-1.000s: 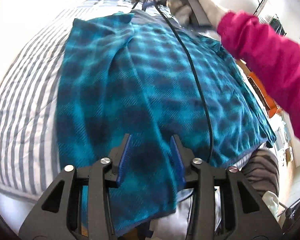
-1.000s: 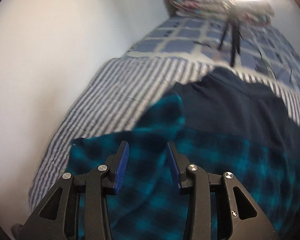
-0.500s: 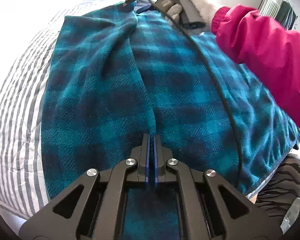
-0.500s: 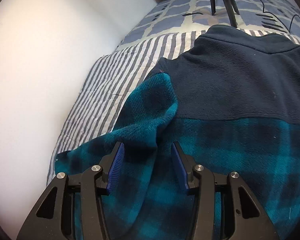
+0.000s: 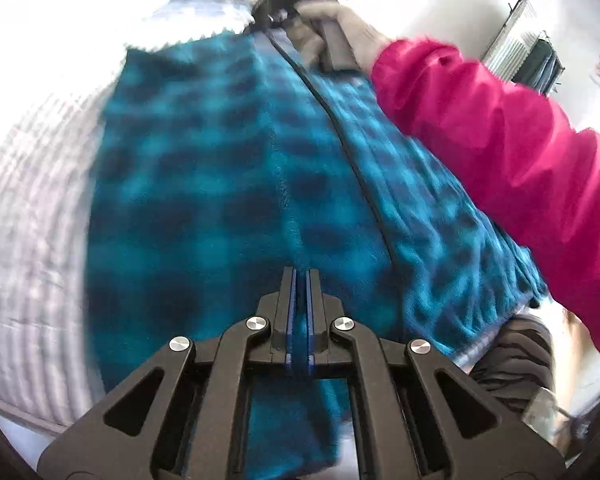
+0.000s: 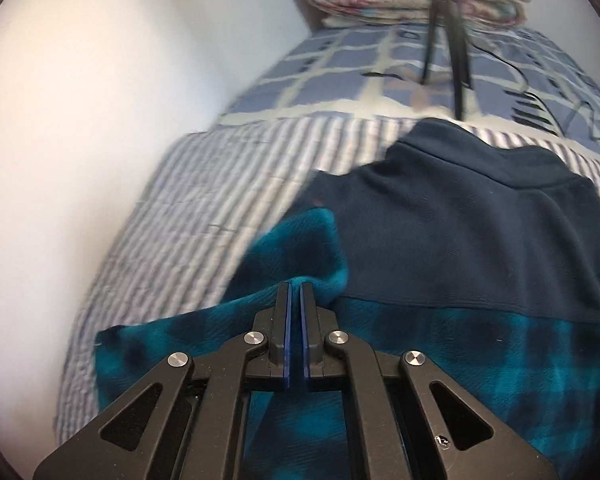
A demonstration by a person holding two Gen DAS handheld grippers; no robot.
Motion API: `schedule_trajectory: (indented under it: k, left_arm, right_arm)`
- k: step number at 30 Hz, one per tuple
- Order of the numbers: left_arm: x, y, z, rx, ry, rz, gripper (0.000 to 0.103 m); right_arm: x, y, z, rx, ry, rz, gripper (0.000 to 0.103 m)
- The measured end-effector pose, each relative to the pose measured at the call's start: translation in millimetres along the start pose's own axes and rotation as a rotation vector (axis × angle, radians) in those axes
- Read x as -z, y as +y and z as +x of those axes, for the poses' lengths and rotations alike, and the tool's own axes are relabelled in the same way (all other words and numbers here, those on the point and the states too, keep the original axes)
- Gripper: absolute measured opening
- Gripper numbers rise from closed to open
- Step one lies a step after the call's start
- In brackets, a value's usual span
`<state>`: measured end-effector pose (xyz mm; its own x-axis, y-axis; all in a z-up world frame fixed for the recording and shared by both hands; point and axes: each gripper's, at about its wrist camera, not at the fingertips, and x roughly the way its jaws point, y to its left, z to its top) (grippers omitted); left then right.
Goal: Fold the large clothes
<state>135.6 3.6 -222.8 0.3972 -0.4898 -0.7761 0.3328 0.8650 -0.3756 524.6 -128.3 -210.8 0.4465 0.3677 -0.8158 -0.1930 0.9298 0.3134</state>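
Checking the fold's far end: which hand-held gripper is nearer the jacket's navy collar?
Right. The right hand-held gripper pinches the teal plaid sleeve just below the navy collar; the left hand-held gripper grips the plaid fleece jacket near its hem.

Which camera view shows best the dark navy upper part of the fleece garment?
The right wrist view. There the navy yoke and collar fill the upper right, above the teal plaid fleece, lying on the striped bedcover. The left wrist view shows only the plaid body; a pink sleeve covers the far end.
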Motion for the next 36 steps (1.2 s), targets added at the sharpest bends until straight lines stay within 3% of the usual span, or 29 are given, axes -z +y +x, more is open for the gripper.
schedule_trajectory:
  k: [2, 3, 5, 6, 11, 14, 16, 17, 18, 19, 21, 22, 28, 32, 36]
  left_arm:
    - [3.9, -8.2, 4.8, 0.007, 0.049, 0.027, 0.0]
    - [4.7, -10.8, 2.8, 0.01, 0.053, 0.039, 0.003]
    - [5.5, -11.4, -10.4, 0.004, 0.027, 0.043, 0.021]
    - [5.5, -9.9, -18.8, -0.001, 0.007, 0.039, 0.023]
    - [9.2, 12.3, -70.2, -0.125, -0.09, 0.025, 0.023]
    - [16.9, 43.9, -103.5, -0.205, -0.133, -0.054, 0.023]
    - [22.7, 61.3, -116.4, -0.214, -0.145, -0.111, 0.023]
    - [26.9, 69.8, -121.9, -0.206, -0.147, -0.139, 0.023]
    - [31.3, 77.1, -124.7, -0.202, -0.144, -0.156, 0.023]
    - [34.9, 81.2, -125.0, -0.197, -0.14, -0.172, 0.025]
    - [42.6, 90.8, -123.9, -0.185, -0.122, -0.208, 0.037]
    - [48.0, 94.3, -121.7, -0.171, -0.117, -0.228, 0.044]
    - [68.1, 113.0, -105.4, -0.077, -0.063, -0.344, 0.044]
    - [74.6, 122.0, -91.0, -0.018, -0.032, -0.406, 0.044]
    - [74.7, 122.6, -78.6, 0.016, -0.014, -0.418, 0.044]
  right_arm:
    - [6.2, -9.9, 11.2, 0.112, 0.031, -0.001, 0.003]
    - [8.6, -14.5, 11.9, 0.109, 0.038, 0.009, 0.003]
    - [15.2, -28.3, 0.8, 0.05, 0.042, 0.072, 0.003]
    - [18.1, -32.9, -9.9, 0.025, 0.024, 0.095, 0.003]
    - [32.5, -30.7, -90.5, -0.046, -0.097, 0.088, 0.003]
    - [47.4, -15.8, -142.6, -0.067, -0.165, 0.047, 0.003]
    - [53.0, -6.7, -168.2, -0.085, -0.2, 0.024, 0.004]
    - [60.6, -0.3, -186.5, -0.09, -0.215, 0.006, 0.006]
    - [65.3, 4.3, -197.1, -0.097, -0.216, -0.003, 0.016]
    - [71.0, 8.9, -205.8, -0.109, -0.208, -0.013, 0.031]
    - [88.6, 19.1, -224.3, -0.126, -0.189, -0.037, 0.043]
    - [101.4, 25.9, -233.3, -0.134, -0.179, -0.055, 0.044]
    - [196.4, 68.5, -255.2, -0.182, -0.059, -0.152, 0.044]
    - [257.6, 94.7, -239.0, -0.241, 0.053, -0.179, 0.043]
    - [290.7, 113.3, -210.0, -0.244, 0.104, -0.18, 0.043]
